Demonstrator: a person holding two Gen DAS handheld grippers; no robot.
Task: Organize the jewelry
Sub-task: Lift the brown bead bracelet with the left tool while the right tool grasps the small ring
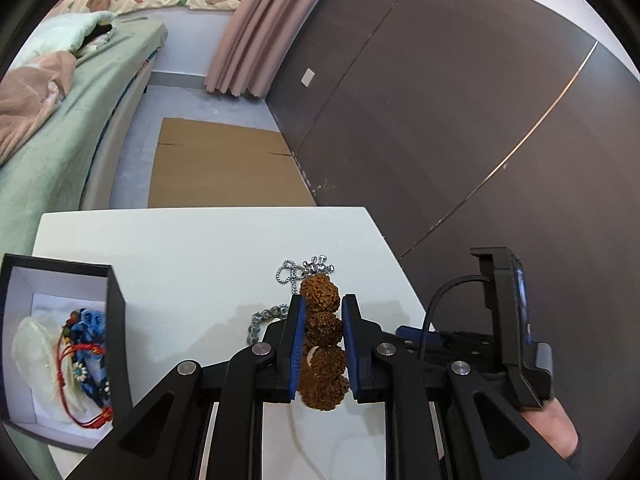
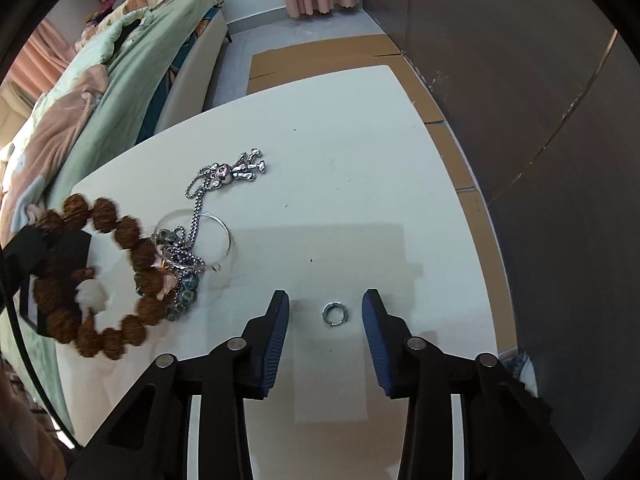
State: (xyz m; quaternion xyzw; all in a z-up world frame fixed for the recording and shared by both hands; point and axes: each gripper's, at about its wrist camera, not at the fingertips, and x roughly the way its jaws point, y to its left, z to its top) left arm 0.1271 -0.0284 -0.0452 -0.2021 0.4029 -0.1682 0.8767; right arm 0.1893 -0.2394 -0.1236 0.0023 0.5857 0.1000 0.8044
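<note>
My left gripper is shut on a bracelet of big brown knobbly beads, held above the white table. The same bracelet shows at the left of the right wrist view, blurred, with a white bead on it. My right gripper is open and empty, its fingers on either side of a small silver ring lying on the table. A silver chain with a figure pendant, a thin silver bangle and grey-green beads lie in a heap.
A black box with a white lining stands at the table's left, holding blue and red corded pieces and a pale green item. A bed runs along the left. Dark wall panels and cardboard on the floor lie beyond.
</note>
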